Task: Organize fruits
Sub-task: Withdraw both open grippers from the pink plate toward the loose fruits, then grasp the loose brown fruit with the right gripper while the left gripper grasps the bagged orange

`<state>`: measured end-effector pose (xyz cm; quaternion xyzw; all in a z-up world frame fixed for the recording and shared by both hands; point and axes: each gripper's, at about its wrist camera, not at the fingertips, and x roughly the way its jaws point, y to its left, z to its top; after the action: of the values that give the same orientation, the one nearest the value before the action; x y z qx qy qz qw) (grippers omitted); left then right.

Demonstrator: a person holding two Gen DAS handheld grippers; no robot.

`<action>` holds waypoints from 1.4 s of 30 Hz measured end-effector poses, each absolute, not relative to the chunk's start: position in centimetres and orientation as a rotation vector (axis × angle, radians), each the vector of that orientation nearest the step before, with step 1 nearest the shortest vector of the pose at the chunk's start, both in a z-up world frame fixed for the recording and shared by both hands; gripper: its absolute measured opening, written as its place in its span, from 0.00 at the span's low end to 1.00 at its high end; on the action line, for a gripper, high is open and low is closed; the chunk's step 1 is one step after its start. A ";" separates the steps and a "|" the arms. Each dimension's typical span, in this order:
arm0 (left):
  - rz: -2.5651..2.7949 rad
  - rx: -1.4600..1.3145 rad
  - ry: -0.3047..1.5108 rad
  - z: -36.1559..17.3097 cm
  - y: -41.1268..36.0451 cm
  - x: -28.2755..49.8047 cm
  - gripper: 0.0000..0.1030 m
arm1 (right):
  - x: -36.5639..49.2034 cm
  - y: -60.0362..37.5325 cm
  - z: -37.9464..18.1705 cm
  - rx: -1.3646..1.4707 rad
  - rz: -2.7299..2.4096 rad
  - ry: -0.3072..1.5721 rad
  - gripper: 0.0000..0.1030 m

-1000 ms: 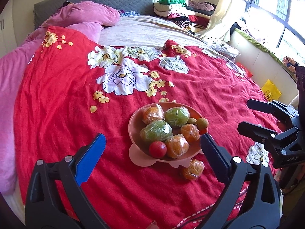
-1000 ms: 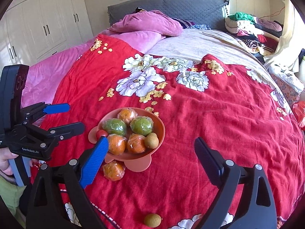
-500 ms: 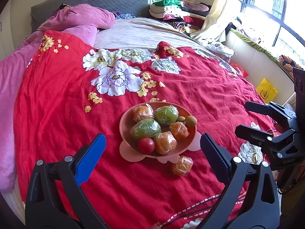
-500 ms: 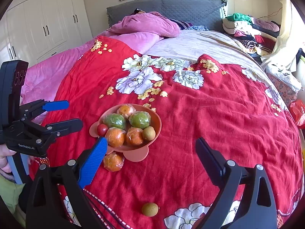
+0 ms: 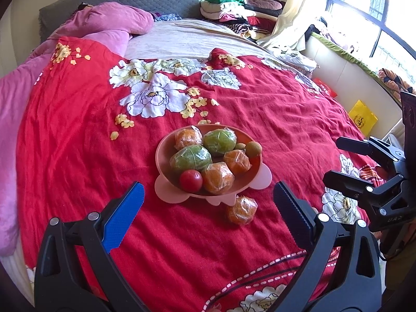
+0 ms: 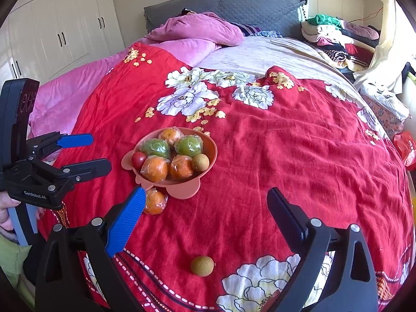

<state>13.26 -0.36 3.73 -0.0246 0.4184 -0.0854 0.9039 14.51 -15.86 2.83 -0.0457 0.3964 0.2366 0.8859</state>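
A pink bowl [image 5: 163,167] [image 6: 212,153] on the red floral bedspread holds several wrapped oranges, two wrapped green fruits, a red tomato [image 5: 191,180] and small brown fruits. A wrapped orange [image 5: 241,210] [image 6: 155,201] lies on the bedspread just in front of the bowl. A small brown fruit [image 6: 202,265] lies alone nearer the right gripper. My left gripper [image 5: 208,208] is open and empty, short of the bowl. My right gripper [image 6: 205,218] is open and empty, above the lone brown fruit. Each gripper shows in the other's view, the right [image 5: 348,161] and the left [image 6: 88,153].
Pink quilt and pillows [image 6: 197,32] lie at the bed's head by a grey headboard. Folded clothes [image 6: 335,36] are stacked at the far right. White wardrobes [image 6: 65,31] stand left. A window and ledge [image 5: 364,59] run along the right.
Both grippers have drawn back from the bowl, so it sits farther off. The lone brown fruit now shows fuller in the right wrist view. Both stay open.
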 end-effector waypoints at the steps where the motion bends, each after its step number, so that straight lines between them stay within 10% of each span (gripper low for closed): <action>1: -0.177 -0.050 0.865 3.7 -0.4 13.2 0.90 | 14.4 -15.9 2.7 -0.096 0.491 0.827 0.91; 42: -0.219 -0.022 0.961 -0.5 -3.5 11.4 0.91 | 11.4 -17.4 -1.4 -0.098 0.465 0.908 0.91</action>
<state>11.39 -3.51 -0.47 -0.0105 0.4614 -0.1052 0.8809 11.45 -17.36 -1.37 -0.0468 0.4345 0.2225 0.8715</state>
